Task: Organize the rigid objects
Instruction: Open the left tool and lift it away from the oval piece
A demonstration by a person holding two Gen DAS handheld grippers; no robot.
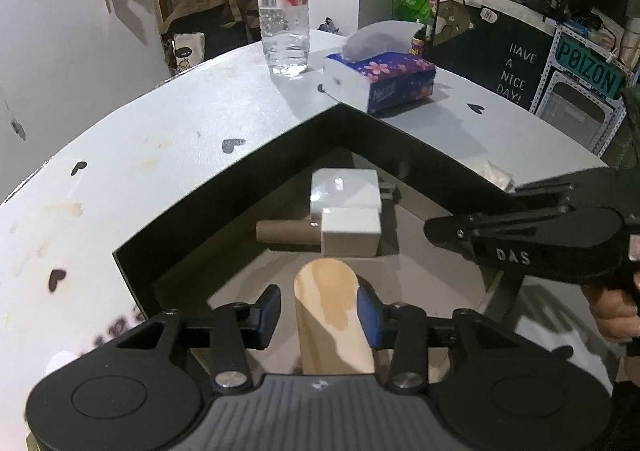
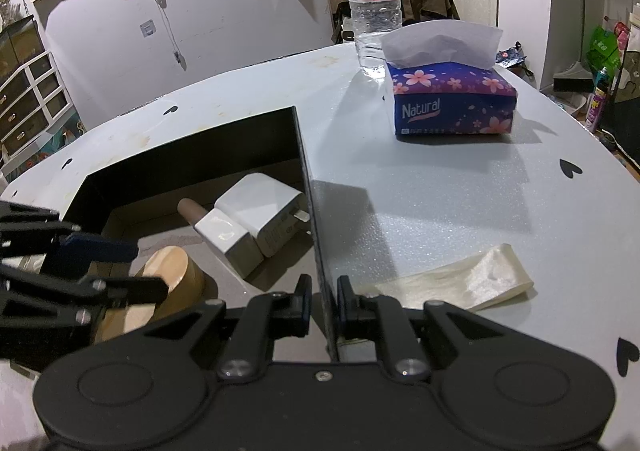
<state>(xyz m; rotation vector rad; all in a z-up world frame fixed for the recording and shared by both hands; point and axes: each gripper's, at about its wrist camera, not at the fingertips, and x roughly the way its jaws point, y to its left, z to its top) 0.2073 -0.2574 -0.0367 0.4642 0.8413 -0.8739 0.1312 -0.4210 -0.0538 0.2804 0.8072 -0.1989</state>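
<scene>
A pale wooden cylinder leans inside the black box, between the fingers of my left gripper. The jaws stand open, with a gap showing beside the left pad. My right gripper is shut on the box's thin right wall. Deeper in the box lie a large white charger, a smaller white cube adapter and a brown tube.
On the grey tabletop behind the box stand a clear water bottle and a blue flowered tissue pack. A crumpled plastic wrapper lies right of the box. A hand holds the right gripper.
</scene>
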